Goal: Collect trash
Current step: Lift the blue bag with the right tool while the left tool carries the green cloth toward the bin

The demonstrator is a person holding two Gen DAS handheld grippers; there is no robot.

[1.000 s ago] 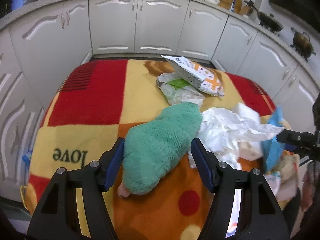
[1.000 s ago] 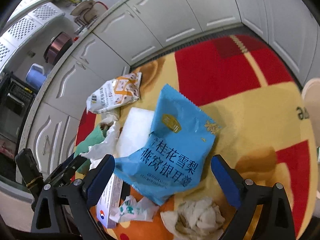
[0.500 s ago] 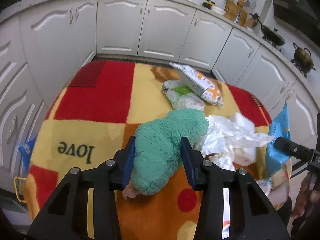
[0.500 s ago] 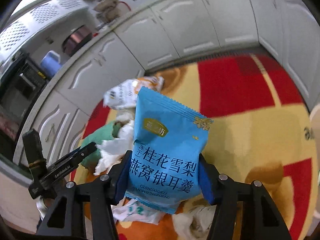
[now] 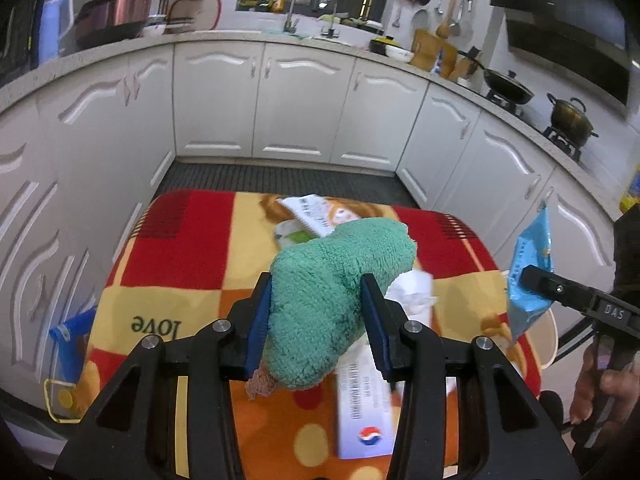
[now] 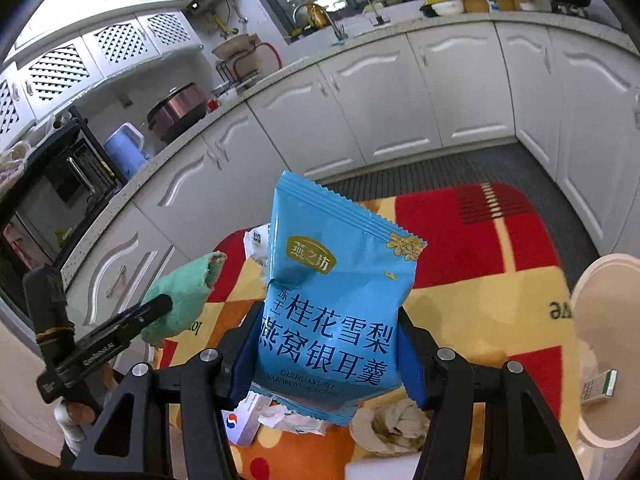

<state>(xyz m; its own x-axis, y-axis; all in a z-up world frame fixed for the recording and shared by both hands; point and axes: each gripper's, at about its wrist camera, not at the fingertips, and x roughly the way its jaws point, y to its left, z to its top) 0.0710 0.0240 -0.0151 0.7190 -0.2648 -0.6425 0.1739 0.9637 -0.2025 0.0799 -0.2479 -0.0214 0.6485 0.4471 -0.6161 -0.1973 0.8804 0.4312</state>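
Note:
My left gripper is shut on a fluffy green sock and holds it lifted above the table; the sock also shows in the right wrist view. My right gripper is shut on a blue snack packet and holds it upright above the table; the packet shows at the right of the left wrist view. On the table lie a white box with a barcode, crumpled white tissue, a white and orange wrapper and a crumpled paper ball.
The table carries a red, yellow and orange blanket. A cream bin with trash inside stands at the table's right side. White kitchen cabinets ring the table. A blue bag hangs at the left edge.
Both grippers have closed on their items and lifted them: the left raised the green sock off the tissue, the right raised the blue packet upright. Both cameras now sit higher.

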